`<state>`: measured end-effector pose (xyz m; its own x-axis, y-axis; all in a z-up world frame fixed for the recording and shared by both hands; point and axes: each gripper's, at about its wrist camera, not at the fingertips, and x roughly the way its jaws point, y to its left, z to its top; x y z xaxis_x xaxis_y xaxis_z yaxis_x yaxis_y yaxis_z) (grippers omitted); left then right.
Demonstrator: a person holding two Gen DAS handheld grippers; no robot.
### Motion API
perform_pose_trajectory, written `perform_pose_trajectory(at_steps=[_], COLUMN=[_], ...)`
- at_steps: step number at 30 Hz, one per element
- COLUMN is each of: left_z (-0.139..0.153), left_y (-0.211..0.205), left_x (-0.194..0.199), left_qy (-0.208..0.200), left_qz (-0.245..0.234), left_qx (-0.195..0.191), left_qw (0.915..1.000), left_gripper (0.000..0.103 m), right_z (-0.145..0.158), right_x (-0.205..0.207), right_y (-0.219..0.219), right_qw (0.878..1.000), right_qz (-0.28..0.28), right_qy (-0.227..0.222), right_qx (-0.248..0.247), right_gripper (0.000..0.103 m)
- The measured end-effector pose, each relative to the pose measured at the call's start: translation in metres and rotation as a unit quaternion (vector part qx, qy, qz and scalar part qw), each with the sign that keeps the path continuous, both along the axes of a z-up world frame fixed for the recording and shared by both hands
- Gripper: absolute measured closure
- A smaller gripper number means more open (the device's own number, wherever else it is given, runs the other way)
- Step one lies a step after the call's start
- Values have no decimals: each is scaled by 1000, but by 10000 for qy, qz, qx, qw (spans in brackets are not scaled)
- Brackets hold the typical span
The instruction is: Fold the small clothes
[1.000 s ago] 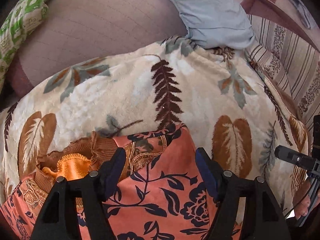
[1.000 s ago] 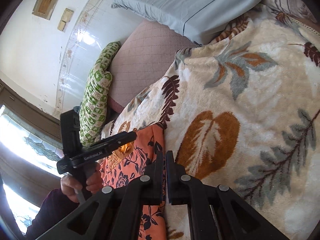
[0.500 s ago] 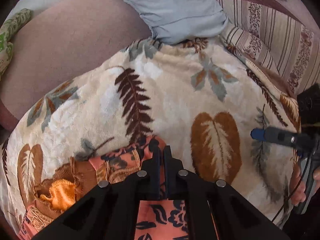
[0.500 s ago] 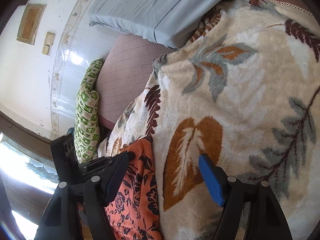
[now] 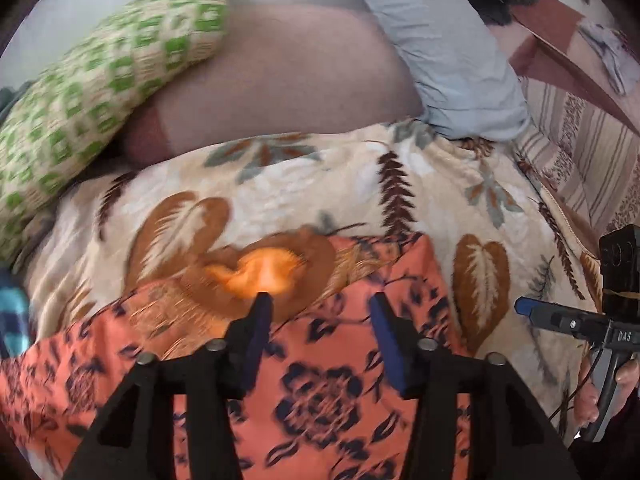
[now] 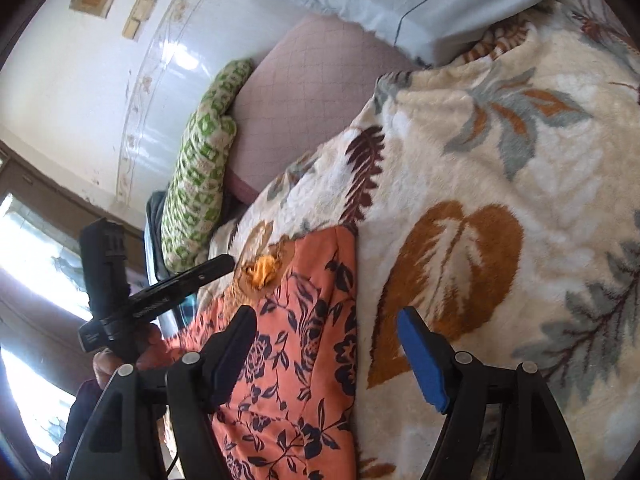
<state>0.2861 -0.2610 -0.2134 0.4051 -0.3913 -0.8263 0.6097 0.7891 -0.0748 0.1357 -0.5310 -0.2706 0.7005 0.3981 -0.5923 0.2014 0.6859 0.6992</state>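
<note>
One garment (image 5: 320, 400) lies on the leaf-print blanket (image 5: 280, 184), near its front edge, partly doubled over; its orange-lined neckline (image 5: 264, 270) remains exposed. I judge folding begun, not complete. My left claw (image 5: 318, 310) is spread above the cloth, pinching nothing. My right claw (image 6: 326, 320) is likewise spread, straddling the garment's edge. Count: one garment, two claws.

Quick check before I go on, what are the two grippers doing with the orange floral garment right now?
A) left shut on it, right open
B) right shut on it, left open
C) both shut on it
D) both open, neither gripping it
D: the left gripper and the right gripper both show spread fingers, and the orange floral garment lies flat on the leaf-print blanket, pinched by neither.
</note>
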Motion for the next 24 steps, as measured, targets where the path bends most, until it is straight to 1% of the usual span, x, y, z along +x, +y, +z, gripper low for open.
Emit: perform_pose_trajectory(at_steps=[2, 4, 6, 8, 9, 11, 13, 14, 15, 16, 18, 19, 20, 21, 22, 23, 24], left_z=[8, 10, 9, 5, 3, 1, -2, -5, -10, -14, -21, -24, -29, -34, -40, -42, -41], left_y=[69, 137, 200, 252, 273, 301, 317, 321, 322, 324, 322, 320, 316, 309, 302, 294, 283], left_x=[-12, -21, -27, -26, -24, -19, -12, -7, -3, 4, 17, 24, 32, 41, 48, 52, 53], left_qy=[-194, -273, -287, -100, -3, 87, 195, 283, 390, 478, 508, 498, 573, 761, 958, 1043, 1036], left_qz=[489, 1158, 1829, 2399, 2643, 3006, 3209, 3281, 3348, 3405, 3443, 3427, 3350, 3201, 3064, 2963, 2808], left_qx=[-27, 177, 341, 343, 301, 134, -28, -80, -122, -170, -197, -212, -262, -334, -353, -359, -414], left_qw=[9986, 9927, 9821, 9701, 9640, 9536, 9469, 9442, 9414, 9389, 9373, 9379, 9401, 9437, 9464, 9487, 9533], left_gripper=[43, 43, 42, 42, 42, 42, 42, 42, 42, 42, 42, 42, 42, 42, 42, 42, 42], right_z=[-3, -8, -13, -19, -21, -27, -31, -32, -32, -30, -26, -25, -24, -23, -22, -22, -22], right_x=[10, 18, 25, 34, 39, 47, 51, 51, 52, 52, 47, 46, 44, 43, 42, 41, 41], right_y=[24, 45, 59, 72, 78, 92, 105, 110, 116, 121, 121, 121, 122, 122, 120, 116, 112], right_qw=[9989, 9970, 9945, 9911, 9889, 9824, 9743, 9683, 9587, 9511, 9467, 9435, 9392, 9357, 9345, 9351, 9356], right_qz=[194, 264, 166, 79, 51, -100, -148, -209, -226, -174, -139, -129, -130, -163, -224, -269, -289], right_qy=[304, 535, 790, 1070, 1202, 1385, 1486, 1553, 1664, 1672, 1604, 1575, 1519, 1457, 1426, 1436, 1461], right_qx=[-288, -497, -670, -783, -877, -1252, -1688, -1943, -2297, -2593, -2789, -2913, -3077, -3208, -3254, -3228, -3200], right_gripper=[28, 28, 28, 28, 28, 28, 29, 34, 54, 77, 87, 89, 90, 91, 92, 92, 92])
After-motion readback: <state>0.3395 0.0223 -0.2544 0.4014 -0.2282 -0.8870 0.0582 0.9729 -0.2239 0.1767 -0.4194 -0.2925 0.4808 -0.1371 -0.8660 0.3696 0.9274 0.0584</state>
